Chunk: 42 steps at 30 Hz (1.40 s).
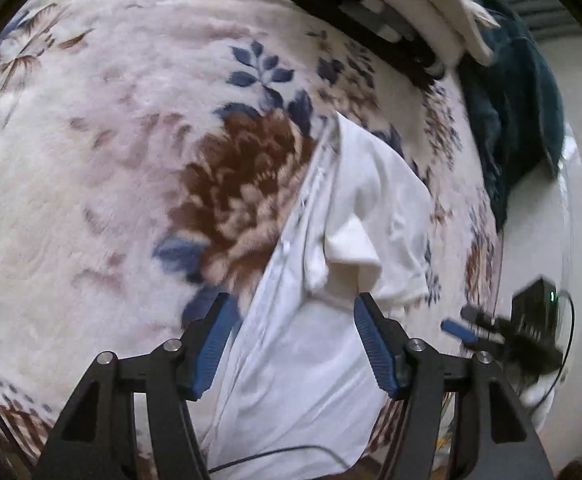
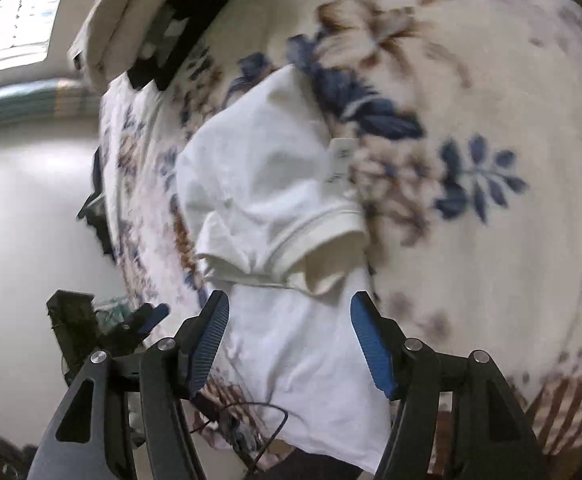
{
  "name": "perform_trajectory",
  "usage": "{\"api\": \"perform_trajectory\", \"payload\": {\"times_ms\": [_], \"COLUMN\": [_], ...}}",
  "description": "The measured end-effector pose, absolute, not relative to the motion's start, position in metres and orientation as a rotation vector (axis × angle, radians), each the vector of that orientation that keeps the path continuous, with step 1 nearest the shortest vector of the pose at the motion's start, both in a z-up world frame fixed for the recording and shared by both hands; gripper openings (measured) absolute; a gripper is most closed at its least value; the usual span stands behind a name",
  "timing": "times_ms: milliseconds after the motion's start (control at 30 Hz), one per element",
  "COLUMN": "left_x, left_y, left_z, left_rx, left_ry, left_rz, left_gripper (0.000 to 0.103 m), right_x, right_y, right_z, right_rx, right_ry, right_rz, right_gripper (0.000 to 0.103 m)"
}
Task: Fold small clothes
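Beyond white shirt [image 1: 331, 240], folded cream stack [image 1: 423, 4], teal cloth [image 1: 507, 92], floral blanket [image 1: 111, 140]

We see the white shirt [image 1: 303, 360] run under the left gripper [image 1: 293, 344] and off the bottom edge, its hem hidden. The right gripper [image 1: 475, 330] at the bed's edge is smeared by blur. The tag [image 2: 341, 160] on the shirt is unreadable.
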<state>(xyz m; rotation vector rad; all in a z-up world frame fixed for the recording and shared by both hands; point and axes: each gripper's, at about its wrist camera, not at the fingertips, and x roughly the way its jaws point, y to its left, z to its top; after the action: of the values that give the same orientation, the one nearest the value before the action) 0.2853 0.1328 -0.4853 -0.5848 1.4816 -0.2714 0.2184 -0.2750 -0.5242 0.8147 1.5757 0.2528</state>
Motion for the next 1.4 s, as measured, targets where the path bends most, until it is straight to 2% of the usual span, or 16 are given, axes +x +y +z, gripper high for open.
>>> {"api": "perform_trajectory", "payload": {"times_ms": [233,300,333,367,433,733,833,900,933,1000,1100,1167,1233,1333,1367,1400], "left_x": [0.322,0.322,0.321,0.319,0.316,0.319,0.319,0.317,0.316,0.315,0.316,0.316,0.316,0.311,0.311,0.311], "left_y": [0.092,0.085,0.084,0.083,0.085,0.110,0.116,0.113,0.110,0.102,0.086,0.078,0.064,0.059,0.060,0.062], "left_z": [-0.537,-0.542,-0.541,-0.539,-0.530,-0.519,-0.523,-0.522,-0.521,-0.520,-0.534,-0.536,-0.530,-0.522,-0.520,-0.519], "left_rx": [-0.703,-0.637,-0.586,-0.538,-0.491,-0.424,-0.568,-0.632,-0.645,-0.627,-0.607,-0.564,-0.426,-0.347,-0.332,-0.327], "left_ry": [1.525,1.519,1.508,1.502,1.459,1.444,1.480,1.482,1.471,1.455,1.505,1.481,1.445,1.407,1.403,1.402], "left_rz": [-0.270,-0.266,-0.271,-0.288,-0.313,-0.296,-0.311,-0.322,-0.323,-0.309,-0.277,-0.254,-0.280,-0.309,-0.311,-0.310], "left_gripper": [0.060,0.054,0.027,0.009,0.005,0.001,0.011,0.041,0.064,0.064,0.064,0.052,0.010,0.009,0.009,0.009], "right_x": [0.241,0.245,0.245,0.244,0.238,0.213,0.214,0.215,0.215,0.216,0.216,0.218,0.222,0.228,0.229,0.229], "right_y": [-0.291,-0.290,-0.289,-0.287,-0.282,-0.276,-0.273,-0.272,-0.273,-0.276,-0.281,-0.281,-0.275,-0.265,-0.263,-0.260], "right_z": [-0.559,-0.571,-0.575,-0.580,-0.582,-0.557,-0.566,-0.565,-0.561,-0.555,-0.551,-0.555,-0.566,-0.579,-0.581,-0.581], "right_rx": [0.940,0.973,0.997,1.021,1.059,1.047,0.928,0.809,0.791,0.830,0.945,1.024,1.073,1.110,1.109,1.113], "right_ry": [1.532,1.537,1.538,1.550,1.556,1.513,1.593,1.622,1.611,1.591,1.553,1.555,1.581,1.572,1.555,1.528], "right_rz": [0.031,-0.007,-0.022,-0.032,-0.060,-0.080,-0.118,-0.182,-0.184,-0.160,-0.139,-0.111,-0.092,-0.086,-0.100,-0.103], "right_gripper": [0.066,0.062,0.037,0.019,0.007,0.006,0.006,0.006,0.007,0.014,0.046,0.047,0.047,0.045,0.037,0.008]}}
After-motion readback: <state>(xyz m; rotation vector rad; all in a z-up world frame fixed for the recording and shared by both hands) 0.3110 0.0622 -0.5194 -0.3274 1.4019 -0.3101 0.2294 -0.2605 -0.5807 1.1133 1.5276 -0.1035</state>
